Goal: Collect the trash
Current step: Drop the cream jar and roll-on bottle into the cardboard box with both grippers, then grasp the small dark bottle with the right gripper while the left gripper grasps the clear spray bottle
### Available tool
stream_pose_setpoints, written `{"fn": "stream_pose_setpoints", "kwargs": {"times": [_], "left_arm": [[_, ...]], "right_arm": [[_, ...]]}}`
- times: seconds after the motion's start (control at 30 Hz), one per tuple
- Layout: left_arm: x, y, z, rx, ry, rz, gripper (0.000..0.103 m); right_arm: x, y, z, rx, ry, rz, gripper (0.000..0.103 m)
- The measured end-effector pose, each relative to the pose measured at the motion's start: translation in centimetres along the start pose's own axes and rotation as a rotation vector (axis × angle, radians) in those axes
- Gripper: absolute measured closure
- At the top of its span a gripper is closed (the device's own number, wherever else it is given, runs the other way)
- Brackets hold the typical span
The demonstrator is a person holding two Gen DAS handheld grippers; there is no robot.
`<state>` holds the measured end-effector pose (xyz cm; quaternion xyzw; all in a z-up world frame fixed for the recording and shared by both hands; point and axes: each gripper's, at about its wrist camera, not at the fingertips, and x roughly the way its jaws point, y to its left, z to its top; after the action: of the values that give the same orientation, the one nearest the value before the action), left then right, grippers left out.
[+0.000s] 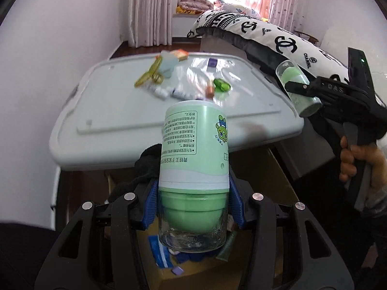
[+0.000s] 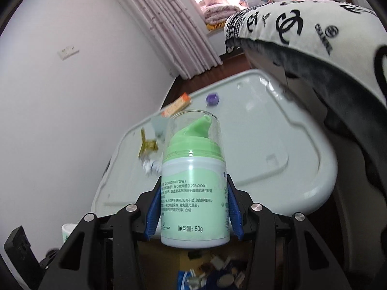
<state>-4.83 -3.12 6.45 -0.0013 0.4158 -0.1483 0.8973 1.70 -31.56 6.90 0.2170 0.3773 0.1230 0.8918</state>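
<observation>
My left gripper (image 1: 193,203) is shut on an upside-down green lotion bottle (image 1: 193,159) with its clear cap pointing down, held over a cardboard box (image 1: 154,268) of trash. My right gripper (image 2: 193,207) is shut on a second green lotion bottle (image 2: 193,193), upright, clear cap on top, also above the box (image 2: 169,268). The right gripper and its bottle (image 1: 297,89) show at the right of the left wrist view. On the grey tray table (image 1: 121,111) lie wrappers (image 1: 150,75), a green piece (image 1: 221,85), small tubes (image 1: 179,94) and a purple piece (image 1: 212,62).
A white wall is at the left. A black-and-white logo pillow (image 1: 278,38) overhangs the table's right side. Pink curtains (image 1: 150,9) and a window are at the back. The box holds blue packets (image 1: 162,253) and other scraps.
</observation>
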Motion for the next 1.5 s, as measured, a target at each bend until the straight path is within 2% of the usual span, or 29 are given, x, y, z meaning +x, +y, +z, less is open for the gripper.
{"fn": "stream_pose_setpoints", "kwargs": {"times": [0.23,0.37,0.5,0.53,0.57,0.6,0.63,0.77,0.83,0.93,1.1,1.3,1.33,1.37,1.43,1.47,1.5], "left_arm": [[0.2,1.3,-3.7,-0.077,0.103,0.005,0.055],[0.7,2.0,-4.8,-0.099,0.15,0.02,0.055],[1.4,2.1,-5.4,-0.101,0.197,0.041,0.054],[1.9,2.1,-5.6,-0.101,0.226,0.052,0.045],[2.3,2.2,-5.8,-0.103,0.254,0.063,0.032],[2.6,2.3,-6.0,-0.107,0.272,0.075,0.025],[3.0,2.4,-6.2,-0.11,0.292,0.082,0.022],[3.6,3.0,-6.6,-0.132,0.325,0.088,0.022],[3.8,3.4,-6.6,-0.148,0.328,0.08,0.022],[4.2,3.8,-6.8,-0.17,0.343,0.074,0.022],[4.7,4.7,-7.2,-0.208,0.349,0.07,0.022],[5.1,5.0,-7.5,-0.21,0.353,0.078,0.022],[5.2,5.1,-7.5,-0.219,0.361,0.081,0.022],[5.4,5.2,-7.5,-0.222,0.365,0.078,0.022],[5.6,5.4,-7.5,-0.222,0.37,0.078,0.022],[5.6,5.4,-7.5,-0.22,0.372,0.081,0.022],[5.6,5.4,-7.5,-0.218,0.37,0.084,0.022]], "right_arm": [[-0.4,2.8,-7.7,-0.038,0.125,0.035,0.056],[0.2,3.6,-10.2,-0.072,0.203,0.024,0.056],[0.6,3.6,-11.2,-0.093,0.255,-0.007,0.054],[0.8,3.6,-11.3,-0.094,0.274,-0.025,0.036],[1.1,3.5,-11.4,-0.092,0.297,-0.058,0.017],[1.3,3.2,-11.5,-0.089,0.303,-0.074,0.018],[1.3,3.0,-11.3,-0.08,0.298,-0.065,0.019],[1.8,3.7,-8.8,-0.136,0.267,-0.023,0.025],[2.6,5.2,-6.8,-0.252,0.243,-0.007,0.027],[5.3,8.5,-4.1,-0.495,0.236,0.028,0.033],[11.5,12.8,-1.5,-0.779,0.303,0.086,0.04],[17.2,14.6,-2.4,-0.976,0.441,0.105,0.042],[18.4,14.4,-3.0,-1.006,0.473,0.083,0.045],[19.1,14.3,-2.8,-0.987,0.475,0.109,0.048],[20.7,13.8,-2.4,-0.936,0.516,0.089,0.07],[20.8,14.0,-2.4,-0.956,0.487,0.052,0.078],[20.7,14.1,-2.4,-0.949,0.488,0.046,0.079]]}}
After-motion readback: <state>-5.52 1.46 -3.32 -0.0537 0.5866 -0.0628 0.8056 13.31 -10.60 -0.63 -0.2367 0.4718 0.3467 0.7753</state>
